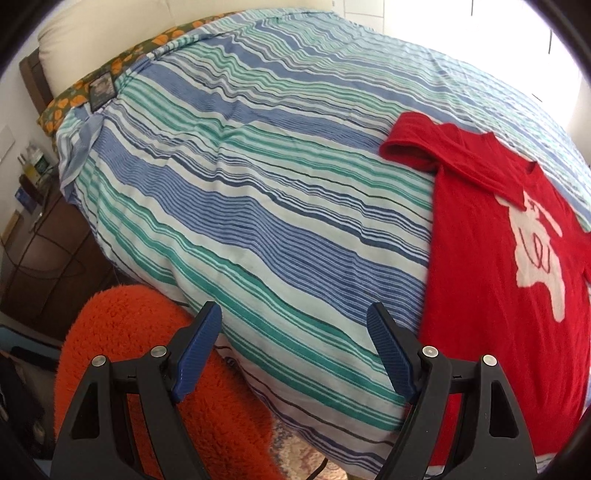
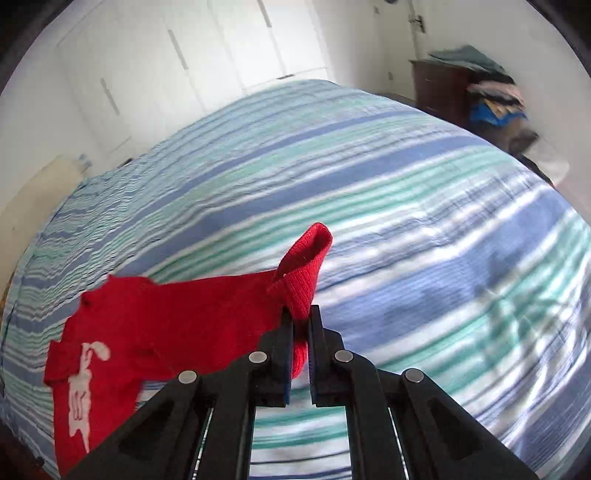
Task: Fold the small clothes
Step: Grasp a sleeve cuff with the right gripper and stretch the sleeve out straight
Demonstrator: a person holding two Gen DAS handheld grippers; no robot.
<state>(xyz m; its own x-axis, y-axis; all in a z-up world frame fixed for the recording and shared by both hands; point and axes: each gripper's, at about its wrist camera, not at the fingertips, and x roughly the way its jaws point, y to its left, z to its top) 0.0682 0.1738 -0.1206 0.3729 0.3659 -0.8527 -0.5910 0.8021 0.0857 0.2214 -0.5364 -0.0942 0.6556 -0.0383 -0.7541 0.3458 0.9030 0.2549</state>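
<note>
**Two grippers over a striped bed, one pinching a red sweater sleeve**

Two handheld grippers point down at a bed covered by a blue, green and white striped duvet (image 1: 258, 177).

The left gripper (image 1: 295, 354) has its two blue-padded fingers (image 1: 201, 354) spread wide apart with nothing between them. Beyond and between the fingertips lies bare striped duvet near the bed's edge. Just outside the left finger, close to the camera, is a fuzzy orange blanket (image 1: 122, 332), off the side of the bed. Outside the right finger lies the small red sweater (image 1: 480, 258), spread flat on the duvet, with a white figure knitted on its front. One sleeve is folded across the chest, its cuff lying well beyond the right fingertip. Far beyond the fingers, at the head of the bed, are a pillow with an orange leaf print (image 1: 122, 70) and a cream headboard (image 1: 110, 29).

The right gripper (image 2: 300, 325) has its black fingers closed together on the sweater's other sleeve (image 2: 306, 269). The ribbed cuff stands up in a loop just past the fingertips, and a bit of red fabric shows below, between the fingers. The sweater's body stretches away to the left of the fingers, resting on the duvet. Beyond the fingers are white wardrobe doors (image 2: 184, 55), and far to the right a dark dresser (image 2: 439, 88) piled with blurred clothes.
</note>
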